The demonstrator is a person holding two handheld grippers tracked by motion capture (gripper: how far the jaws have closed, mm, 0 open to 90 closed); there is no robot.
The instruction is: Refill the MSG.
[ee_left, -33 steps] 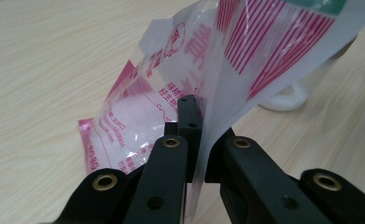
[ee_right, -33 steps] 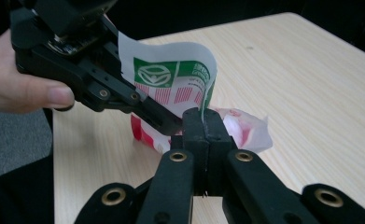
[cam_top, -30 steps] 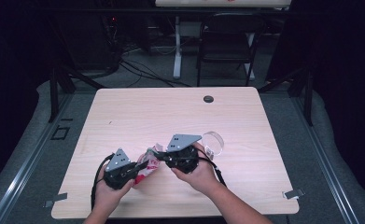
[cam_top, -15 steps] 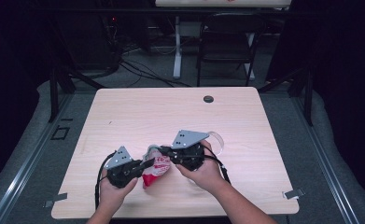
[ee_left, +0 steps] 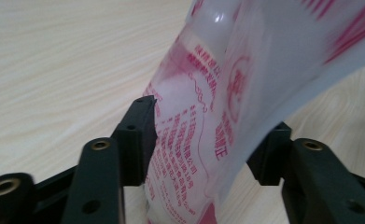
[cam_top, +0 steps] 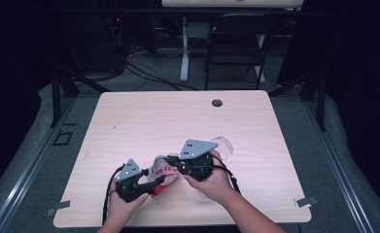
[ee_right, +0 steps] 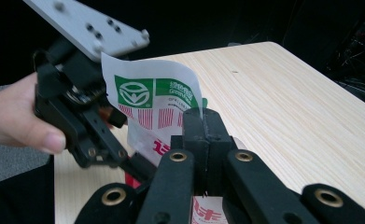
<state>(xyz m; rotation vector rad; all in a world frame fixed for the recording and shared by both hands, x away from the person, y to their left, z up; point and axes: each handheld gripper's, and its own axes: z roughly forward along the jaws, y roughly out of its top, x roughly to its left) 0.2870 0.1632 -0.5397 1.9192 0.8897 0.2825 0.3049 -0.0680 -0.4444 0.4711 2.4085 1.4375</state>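
White plastic bag (cam_top: 164, 169) (red print) hangs low-centre, pinched by the right gripper (ee_right: 202, 122); the left gripper (ee_left: 208, 135), jaws just opening, straddles it loosely.

The bag's (ee_left: 227, 116) red print is blurred, perhaps unreadable, its top cut off.

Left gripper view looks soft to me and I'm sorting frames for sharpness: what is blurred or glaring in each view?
Left gripper view: the plastic bag is close and smeared at upper right, with glare near the top. Right gripper view: the jaws are sharp, the left gripper slightly soft. High view: evenly lit table, dark surroundings.
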